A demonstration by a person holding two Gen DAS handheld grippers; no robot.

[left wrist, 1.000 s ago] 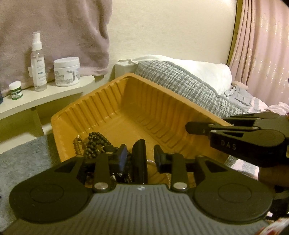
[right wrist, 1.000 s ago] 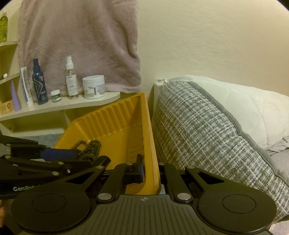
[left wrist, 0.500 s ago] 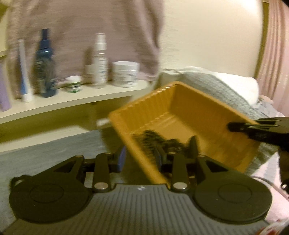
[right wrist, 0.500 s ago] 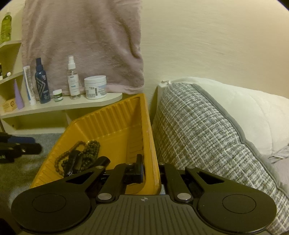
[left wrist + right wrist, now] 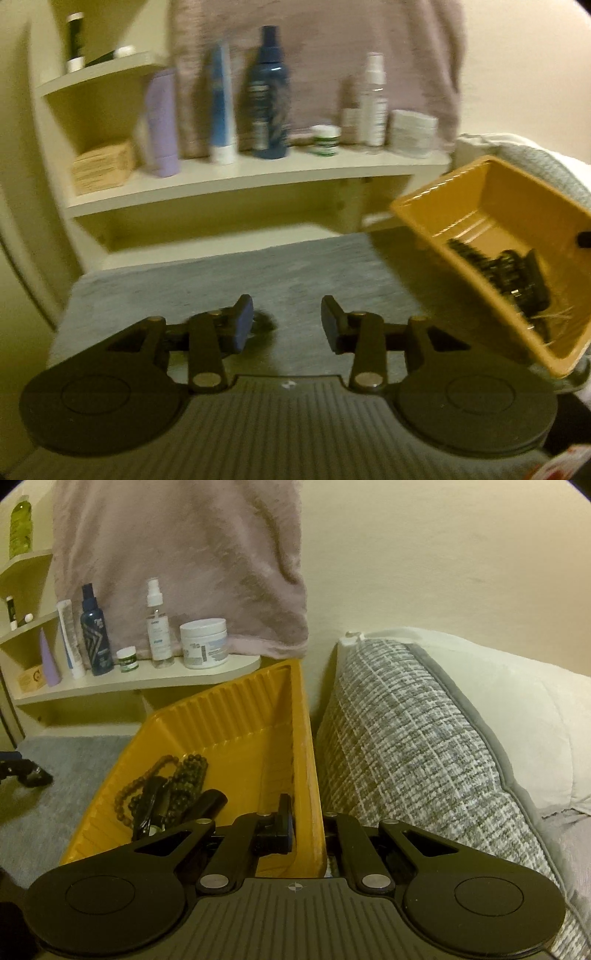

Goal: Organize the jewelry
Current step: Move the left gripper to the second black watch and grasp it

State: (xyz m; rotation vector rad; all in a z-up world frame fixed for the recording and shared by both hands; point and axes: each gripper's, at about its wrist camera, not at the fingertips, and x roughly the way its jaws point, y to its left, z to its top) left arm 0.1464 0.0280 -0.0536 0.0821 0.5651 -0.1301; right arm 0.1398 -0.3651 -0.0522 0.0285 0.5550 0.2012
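Left tongs [image 5: 287,324] swung off yellow tray [image 5: 417,225], over grey mat [image 5: 229,273], jaws opening.

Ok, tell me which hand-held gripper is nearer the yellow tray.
Right. The right hand-held gripper is clamped on the yellow tray at its side wall. The left hand-held gripper is off to the tray's side over the grey carpet, jaws opening, empty.

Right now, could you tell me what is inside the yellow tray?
Inside the yellow tray lie dark beaded strands and some black pieces. The right gripper hides its near end.
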